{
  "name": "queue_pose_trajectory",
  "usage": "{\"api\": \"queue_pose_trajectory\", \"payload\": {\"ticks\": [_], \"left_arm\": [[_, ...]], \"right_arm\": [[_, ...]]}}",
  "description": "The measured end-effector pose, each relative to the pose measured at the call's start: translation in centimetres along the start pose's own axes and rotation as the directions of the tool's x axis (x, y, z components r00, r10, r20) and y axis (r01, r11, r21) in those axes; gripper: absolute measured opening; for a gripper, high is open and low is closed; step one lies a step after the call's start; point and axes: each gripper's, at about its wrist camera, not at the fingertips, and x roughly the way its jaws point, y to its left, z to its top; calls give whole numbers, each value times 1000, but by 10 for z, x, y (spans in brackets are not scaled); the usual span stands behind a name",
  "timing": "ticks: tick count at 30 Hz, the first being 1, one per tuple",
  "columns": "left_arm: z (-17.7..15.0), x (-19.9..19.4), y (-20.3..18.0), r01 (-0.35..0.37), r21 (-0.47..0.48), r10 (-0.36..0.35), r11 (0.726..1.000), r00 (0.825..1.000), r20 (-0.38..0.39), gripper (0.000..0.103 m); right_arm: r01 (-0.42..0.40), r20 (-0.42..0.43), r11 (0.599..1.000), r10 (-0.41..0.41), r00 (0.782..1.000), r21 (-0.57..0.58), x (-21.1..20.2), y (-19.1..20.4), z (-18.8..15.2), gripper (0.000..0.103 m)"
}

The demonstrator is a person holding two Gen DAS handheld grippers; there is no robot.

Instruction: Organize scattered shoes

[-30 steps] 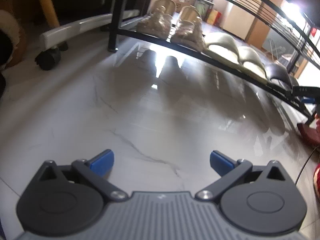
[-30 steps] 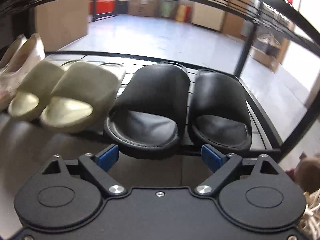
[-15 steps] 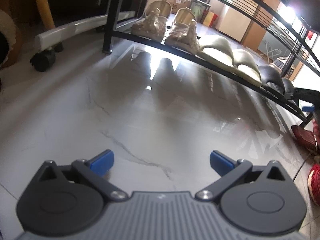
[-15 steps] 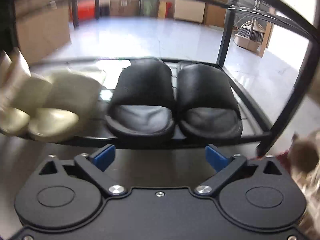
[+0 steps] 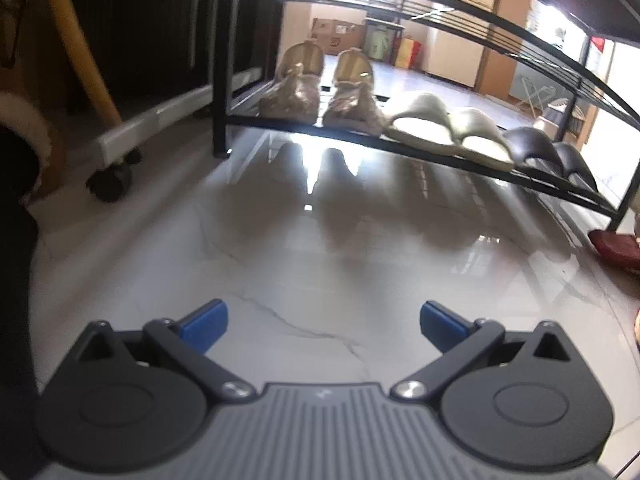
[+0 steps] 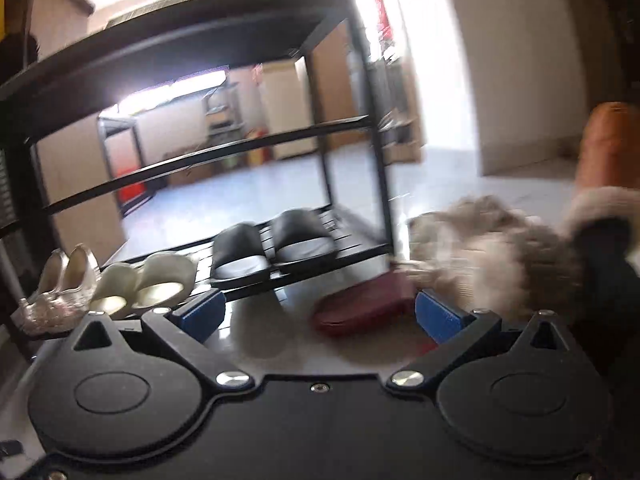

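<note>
Left and right wrist views of a shoe-tidying scene. The left gripper [image 5: 323, 326] hangs over bare marble floor [image 5: 304, 264] with its blue-tipped jaws spread wide and nothing between them; the shoe rack [image 5: 400, 142] stands well ahead of it. On the rack's lowest shelf, from left to right, sit a pair of glittery flats [image 5: 320, 94], a pair of cream slippers [image 5: 444, 126] and a pair of black slides [image 5: 548, 152], all side by side with toes toward the camera. A dark red slipper [image 5: 614, 246] lies on the floor just beyond the rack's right leg, cut off by the frame edge. The right gripper [image 6: 320, 314] is likewise wide open and empty; the same dark red slipper [image 6: 364, 306] lies on the floor just ahead of it, between the lines of the two fingers but not touched by either. Beside that slipper, to the right, is a fluffy beige shape [image 6: 496, 252], too smeared by motion blur to identify with certainty. The black slides [image 6: 272, 246] sit at the rack's right end in this view. The upper shelves appear only as dark bars, and the far room is overexposed.
</note>
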Motion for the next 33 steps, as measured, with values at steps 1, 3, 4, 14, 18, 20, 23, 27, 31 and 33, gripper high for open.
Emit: {"api": "queue_pose_trajectory", "payload": {"ticks": [1, 3, 4, 14, 18, 20, 23, 27, 31, 33], "left_arm": [[0, -2, -4, 0, 7, 0, 1000, 1000, -10, 103], [0, -5, -12, -4, 16, 4, 1000, 1000, -28, 103], [1, -7, -16, -6, 24, 7, 1000, 999, -32, 103], [15, -13, -40, -60, 25, 61, 998, 998, -33, 103], [25, -12, -47, -96, 15, 97, 995, 994, -56, 103], [30, -13, -54, -135, 31, 136, 990, 989, -60, 103], [38, -18, -69, -155, 60, 158, 986, 987, -38, 103], [44, -18, -88, -140, 100, 145, 985, 989, -42, 103], [46, -16, -101, -90, 92, 95, 992, 994, -60, 103], [46, -14, -104, -69, 75, 74, 995, 995, -74, 103]], "right_arm": [[35, 16, 999, -36, 999, 25, -3, -5, -3, 103], [42, 24, 997, -44, 999, 69, 0, -11, -3, 103], [20, 26, 998, -22, 999, 65, 4, -12, -2, 103], [-116, -21, 993, 116, 993, 22, 24, -6, -14, 103], [-126, -39, 991, 128, 991, 48, 30, -7, -16, 103], [-130, -47, 990, 133, 990, 59, 28, -5, -17, 103], [-135, -47, 989, 138, 989, 58, 26, -5, -18, 103], [-130, -50, 990, 132, 990, 51, 25, -4, -20, 103], [-121, -54, 991, 124, 991, 54, 23, -4, -20, 103], [-119, -58, 991, 123, 991, 56, 24, -4, -21, 103]]}}
